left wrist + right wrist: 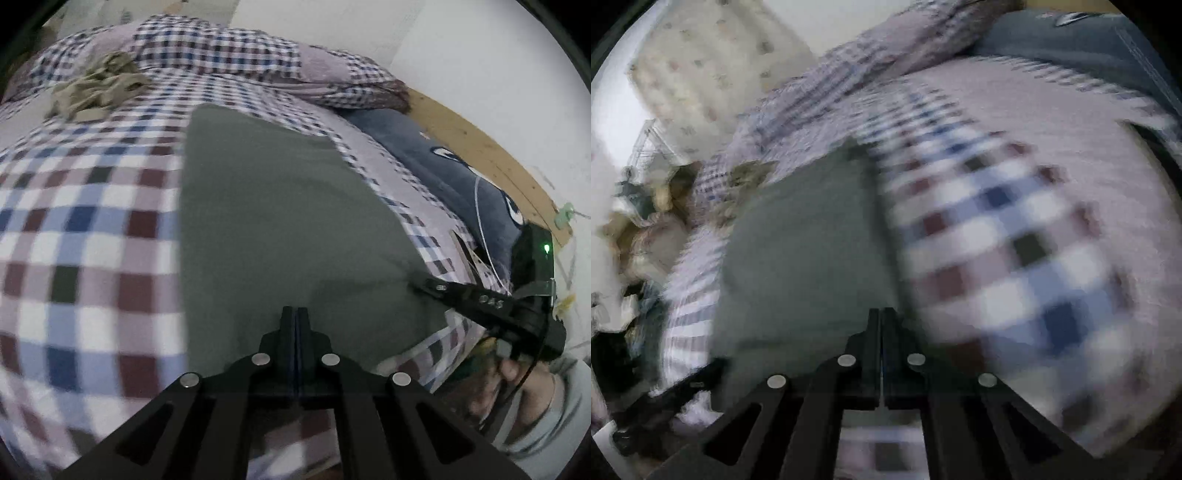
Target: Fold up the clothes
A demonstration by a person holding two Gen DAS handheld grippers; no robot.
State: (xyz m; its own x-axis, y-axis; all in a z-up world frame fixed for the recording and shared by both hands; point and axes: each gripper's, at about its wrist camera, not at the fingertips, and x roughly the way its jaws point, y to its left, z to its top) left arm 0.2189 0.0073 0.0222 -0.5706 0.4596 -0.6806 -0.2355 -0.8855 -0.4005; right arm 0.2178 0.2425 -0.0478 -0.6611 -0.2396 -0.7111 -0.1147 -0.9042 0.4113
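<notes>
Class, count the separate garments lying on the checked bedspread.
2: a grey-green garment spread flat before both grippers, and a crumpled khaki garment farther off near the pillow. Others may be hidden.

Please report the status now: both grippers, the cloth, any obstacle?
Left gripper shut on grey cloth. Right gripper shut on same cloth. Crumpled tan garment apart, behind. Nothing blocking.

A: colours here? the flat folded cloth [288, 221] is a plain dull grey-green, no print at all

B: yep, and the checked bedsheet [85, 206] under it is white, blue, maroon and dark squares on pale lilac. The crumpled garment [99, 86] further back is khaki-tan

A: the checked pillow [236, 51] matches the sheet, with plain lilac panels. The dark cushion [454, 173] is navy with white markings

B: both black metal grippers [294, 314] [881, 314] are matte black with silver rivets
</notes>
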